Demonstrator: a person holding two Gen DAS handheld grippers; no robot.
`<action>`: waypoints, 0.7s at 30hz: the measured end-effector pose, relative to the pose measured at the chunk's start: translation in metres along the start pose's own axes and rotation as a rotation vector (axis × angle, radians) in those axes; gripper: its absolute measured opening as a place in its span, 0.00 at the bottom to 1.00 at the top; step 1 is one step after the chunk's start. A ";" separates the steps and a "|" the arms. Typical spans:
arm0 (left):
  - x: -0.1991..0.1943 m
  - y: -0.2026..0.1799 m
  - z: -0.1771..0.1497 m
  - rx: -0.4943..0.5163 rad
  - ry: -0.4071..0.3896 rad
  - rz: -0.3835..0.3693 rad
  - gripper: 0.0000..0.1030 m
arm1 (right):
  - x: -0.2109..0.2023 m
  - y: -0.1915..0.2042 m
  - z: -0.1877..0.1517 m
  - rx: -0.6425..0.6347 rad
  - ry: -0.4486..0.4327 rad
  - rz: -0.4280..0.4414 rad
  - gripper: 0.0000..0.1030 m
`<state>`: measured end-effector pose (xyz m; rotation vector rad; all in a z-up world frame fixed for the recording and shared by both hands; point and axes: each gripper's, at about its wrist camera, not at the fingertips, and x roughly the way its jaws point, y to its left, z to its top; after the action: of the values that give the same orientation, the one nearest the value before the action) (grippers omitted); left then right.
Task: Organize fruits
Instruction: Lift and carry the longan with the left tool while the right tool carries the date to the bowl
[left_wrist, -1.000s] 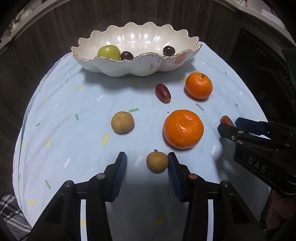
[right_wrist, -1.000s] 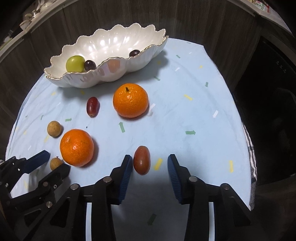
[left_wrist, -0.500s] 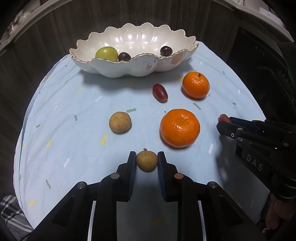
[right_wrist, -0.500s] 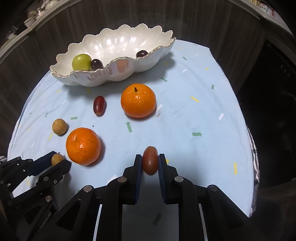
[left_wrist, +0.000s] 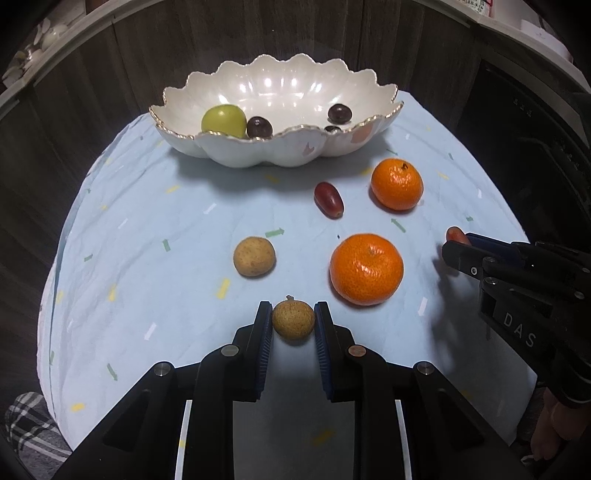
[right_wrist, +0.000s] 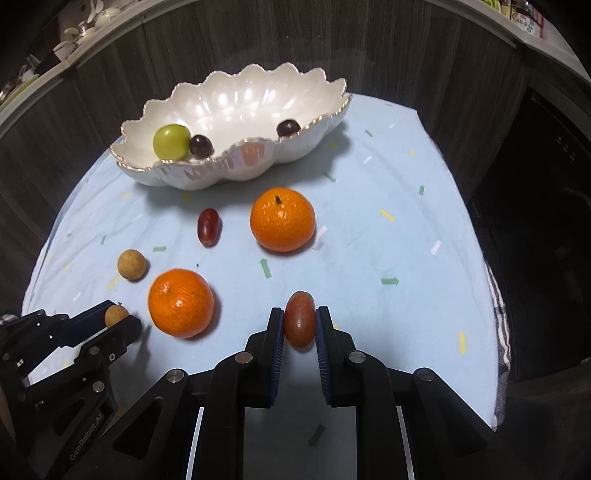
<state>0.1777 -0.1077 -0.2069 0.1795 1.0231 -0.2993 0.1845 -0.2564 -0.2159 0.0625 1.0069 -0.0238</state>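
1. Clamping a small tan longan (left_wrist: 293, 324), the left gripper (left_wrist: 293, 326) has its blue pads pressed on both sides of the fruit, right at the fingertips.
2. The right gripper (right_wrist: 299, 325) is clenched the same way on an oblong reddish fruit (right_wrist: 299, 318), which stands between its pads at the tips.
3. Both held fruits sit low over the pale blue tablecloth (left_wrist: 147, 229); whether they touch it cannot be told.
4. Ahead of the left gripper and slightly to its left lies a second tan longan (left_wrist: 254, 256) on the cloth.
5. Ahead and to the left gripper's right sits a large mandarin (left_wrist: 366, 269), near its tips but apart from them.
6. Further ahead on that same side lie a dark red oblong grape (left_wrist: 328, 199) and a smaller mandarin (left_wrist: 397, 184), just beside each other.
7. Far ahead of both grippers stands a white scalloped bowl (left_wrist: 258, 155) with a gilt rim.
8. Inside the bowl, toward its left end, a green fruit (left_wrist: 224, 121) rests against a dark round grape (left_wrist: 259, 127); another dark grape (left_wrist: 339, 113) lies toward the right end, and a further dark fruit (left_wrist: 332, 129) peeks over the near rim.
9. From the left wrist view, the right gripper shows at the right edge, with the red fruit's tip visible at its fingers.
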 end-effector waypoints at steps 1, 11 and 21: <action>-0.001 0.000 0.000 0.000 -0.003 0.001 0.23 | -0.001 0.000 0.001 0.002 -0.003 0.003 0.18; -0.006 0.002 0.006 -0.006 -0.006 0.003 0.23 | -0.008 0.001 0.004 0.010 -0.020 0.020 0.18; -0.014 0.003 0.021 -0.015 -0.019 0.006 0.23 | -0.016 -0.003 0.012 0.028 -0.035 0.032 0.18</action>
<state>0.1887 -0.1087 -0.1848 0.1660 1.0054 -0.2876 0.1860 -0.2598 -0.1958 0.1029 0.9702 -0.0098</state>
